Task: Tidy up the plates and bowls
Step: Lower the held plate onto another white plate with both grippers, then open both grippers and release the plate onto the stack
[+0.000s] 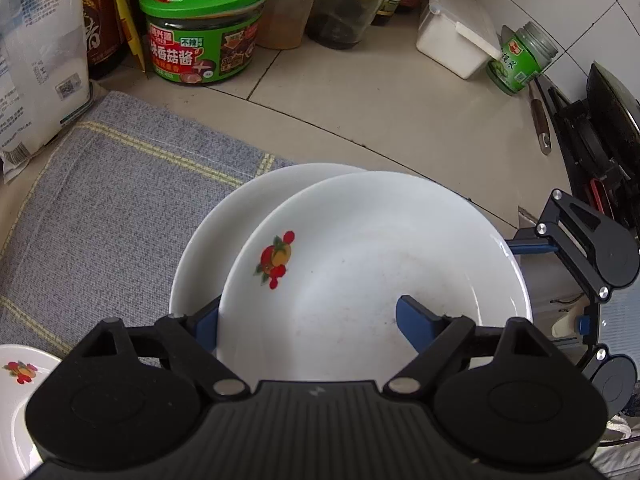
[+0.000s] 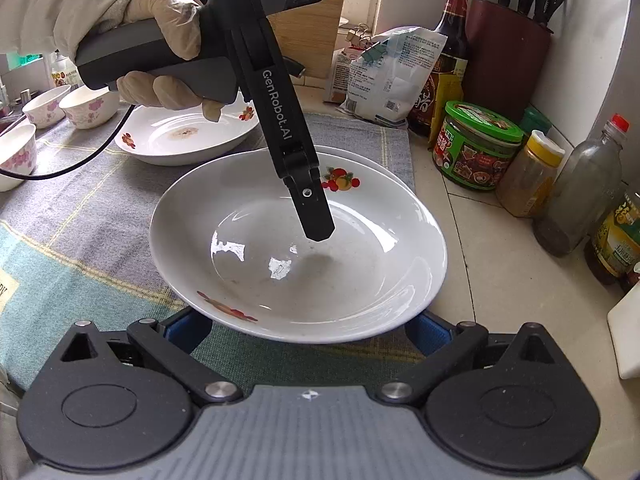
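Observation:
A white plate with a fruit print hangs tilted just above a second white plate that lies on the grey cloth. My left gripper is shut on the upper plate's wall, one blue finger inside it and the other under the rim. My right gripper is open at the plate's opposite edge. Its wide-spread blue fingers sit below the rim, partly hidden by it.
A third fruit-print plate and several floral bowls sit further along the cloth. Jars, bottles and bags line the wall. A knife block stands behind them. A dark pan on a stove borders the tiled counter.

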